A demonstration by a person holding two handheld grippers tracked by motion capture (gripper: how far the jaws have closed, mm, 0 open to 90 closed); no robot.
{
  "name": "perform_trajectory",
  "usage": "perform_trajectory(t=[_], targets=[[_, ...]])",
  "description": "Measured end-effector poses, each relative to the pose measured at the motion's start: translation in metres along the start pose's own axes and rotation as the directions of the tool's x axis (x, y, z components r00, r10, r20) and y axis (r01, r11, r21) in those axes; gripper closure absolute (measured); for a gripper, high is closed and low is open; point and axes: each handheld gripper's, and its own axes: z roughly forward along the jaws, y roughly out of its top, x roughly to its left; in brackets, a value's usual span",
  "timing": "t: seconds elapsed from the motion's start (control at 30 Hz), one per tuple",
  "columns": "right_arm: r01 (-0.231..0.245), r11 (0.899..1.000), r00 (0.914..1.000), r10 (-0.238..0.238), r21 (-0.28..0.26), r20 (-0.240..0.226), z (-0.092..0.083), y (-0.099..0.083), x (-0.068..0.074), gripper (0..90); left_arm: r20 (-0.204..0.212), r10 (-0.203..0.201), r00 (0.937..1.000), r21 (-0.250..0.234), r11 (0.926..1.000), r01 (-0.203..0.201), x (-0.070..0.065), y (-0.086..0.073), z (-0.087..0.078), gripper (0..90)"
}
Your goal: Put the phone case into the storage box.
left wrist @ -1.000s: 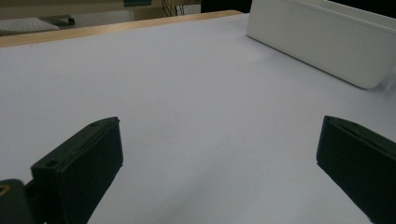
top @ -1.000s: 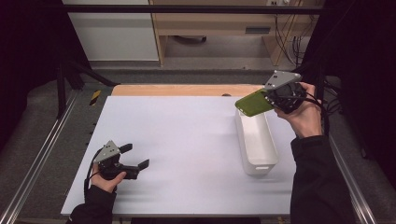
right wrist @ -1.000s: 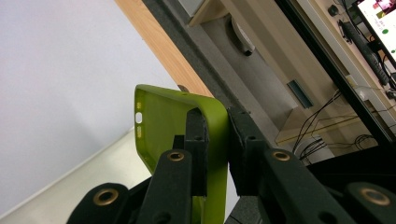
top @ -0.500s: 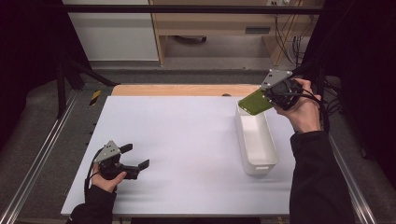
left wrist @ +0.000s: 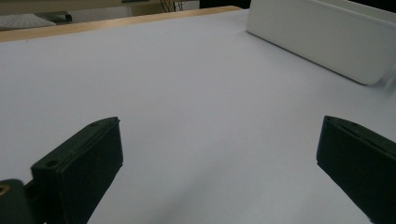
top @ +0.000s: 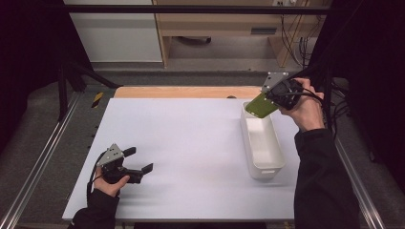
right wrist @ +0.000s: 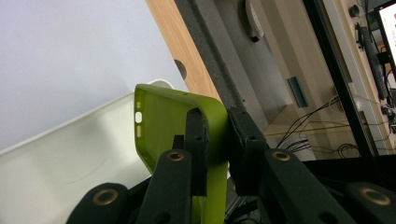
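Holds a green phone case [top: 260,106] in the right gripper [top: 268,100], clamped by one edge and tipped so the free end points down at the white bin [top: 246,138]. From the right gripper view, shows the pinch plainly: black pads pressed on either side of the case's [right wrist: 163,121] thin wall, with the bin's [right wrist: 70,154] pale hollow just beneath and behind it.

Compared with a second ago, has carried the case slightly inward and a little lower, keeping it above the bin's far end rather than off beyond its far right corner. No loosening of the grip over that time; same tight clamp throughout.

Reads as the final approach of a drop-off: case lined up over the far end of the bin, not yet inside it and not touching its rim. Probably calls next for a bit more descent into the bin, then a release.

Keeps the left gripper [top: 138,160] parked well to the left of the bin, low over the white table [top: 191,143], spread wide with nothing between the jaws, unmoved over the last second. Looks across bare tabletop toward the bin's [left wrist: 322,37] long side wall
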Motion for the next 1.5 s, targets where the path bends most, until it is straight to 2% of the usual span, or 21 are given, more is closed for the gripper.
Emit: perform_trajectory(t=[0.3,0.63,0.83,1.13,1.3,1.5], targets=[[0.080,0.997,0.9966,-0.080,0.020,-0.018,0.015,0.004,-0.003,78.7,0.000,-0.002,1.0000,0.004,1.0000,0.002,0.001,-0.001,0.001,0.2],[0.124,0.991,0.9916,-0.123,0.039,-0.042,0.028,0.003,-0.007,78.6,0.000,-0.004,1.0000,0.003,1.0000,0.004,0.000,0.000,0.001,0.1],[0.149,0.988,0.9872,-0.147,0.031,-0.062,0.034,0.003,-0.007,78.6,0.001,-0.005,1.0000,0.005,1.0000,0.005,0.001,-0.001,0.002,0.2],[0.214,0.976,0.9744,-0.210,0.043,-0.079,0.046,0.003,-0.008,78.6,-0.001,0.000,1.0000,0.006,1.0000,0.000,0.000,0.000,0.001,0.1],[0.227,0.973,0.9705,-0.222,0.049,-0.094,0.053,0.003,-0.008,78.6,0.000,-0.001,1.0000,0.007,1.0000,0.001,0.000,-0.001,0.002,0.1],[0.260,0.964,0.9605,-0.253,0.048,-0.115,0.061,0.005,-0.007,78.6,0.002,-0.001,1.0000,0.015,0.9999,0.001,0.000,-0.002,0.003,0.1]])
